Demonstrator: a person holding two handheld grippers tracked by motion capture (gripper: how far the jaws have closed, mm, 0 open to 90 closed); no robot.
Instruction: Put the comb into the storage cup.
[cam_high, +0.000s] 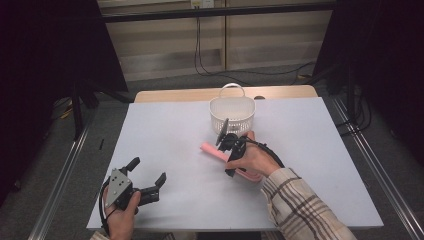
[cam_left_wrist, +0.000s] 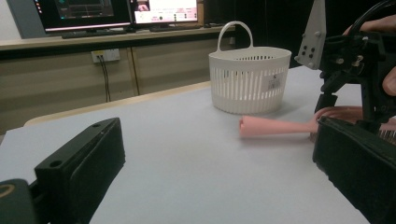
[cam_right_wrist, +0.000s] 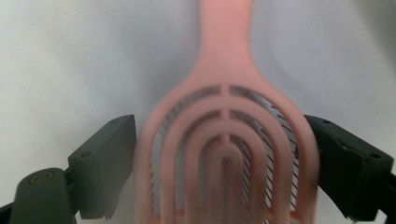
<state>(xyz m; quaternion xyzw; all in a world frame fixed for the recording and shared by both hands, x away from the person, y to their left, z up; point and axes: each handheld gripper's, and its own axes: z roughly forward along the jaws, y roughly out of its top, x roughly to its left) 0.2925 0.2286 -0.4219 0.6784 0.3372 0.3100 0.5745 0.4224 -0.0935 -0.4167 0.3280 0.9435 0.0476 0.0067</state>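
Centre frame: right gripper (cam_high: 231, 152) jaws straddle pink hairbrush (cam_right_wrist: 226, 154) head, contact unclear | left gripper (cam_high: 148, 176) wide, empty | brush light, rigid; grip head edges.

A pale pink hairbrush (cam_right_wrist: 227, 140) with arched slots and dark bristles lies on a light grey-white table (cam_high: 165, 145). Far of it stands a white slotted basket (cam_high: 232, 113). Both grippers are black; the right sleeve (cam_high: 300, 205) is cream plaid with brown stripes.
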